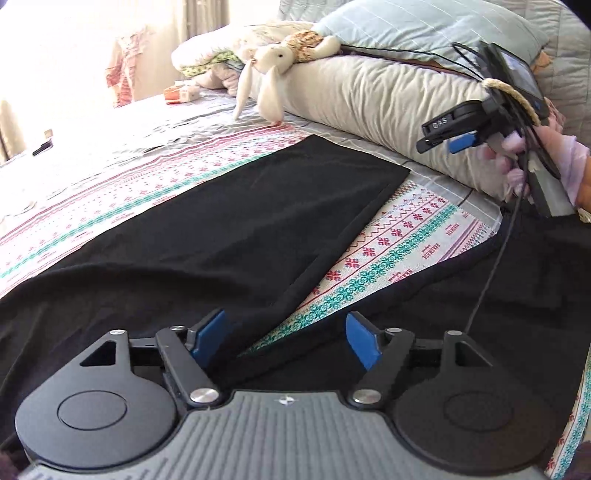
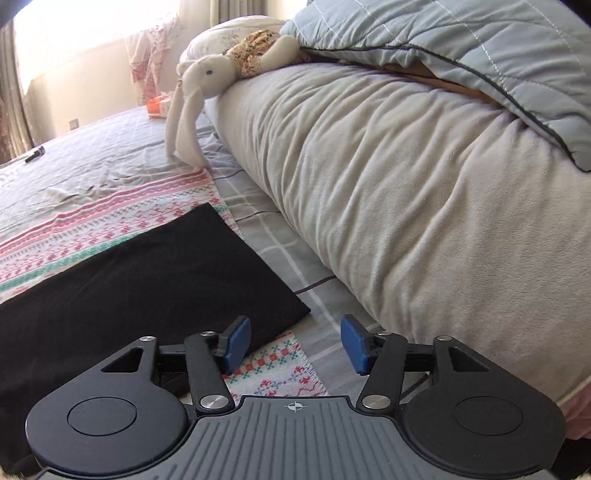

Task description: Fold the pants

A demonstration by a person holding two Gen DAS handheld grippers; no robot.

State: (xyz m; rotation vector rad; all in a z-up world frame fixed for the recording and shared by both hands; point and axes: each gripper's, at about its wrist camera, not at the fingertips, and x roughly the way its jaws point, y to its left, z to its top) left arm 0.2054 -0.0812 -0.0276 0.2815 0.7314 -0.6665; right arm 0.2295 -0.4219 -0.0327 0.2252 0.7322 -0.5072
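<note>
Sunlit curtains glared behind the bed where I worked, its grey sheet overlaid by a patterned blanket in pink, red and teal bands. My left tongs stood wide apart, the blue pads hovering low over the black pants and gripping nothing; whether they brushed the cloth I could not tell. My right tongs were likewise spread wide and empty, poised above the blanket's fringe, just beside the hem corner of one trouser leg. In the left wrist view the right tongs appeared aloft at the far right, held by my gloved hand, a cable trailing down across the pants.

A long cream bolster lay along the right of the bed, with a pale blue quilted pillow resting on top. A white stuffed rabbit in a floral dress sprawled over the bolster's far end, ears dangling to the sheet. An orange-and-white box and a small dark object sat farther off on the bed.

The pants lay spread flat on the blanket, legs parted in a V with a wedge of pattern showing between them; the left leg ran smooth to a square hem, the right one bunching darkly toward the frame's edge.
</note>
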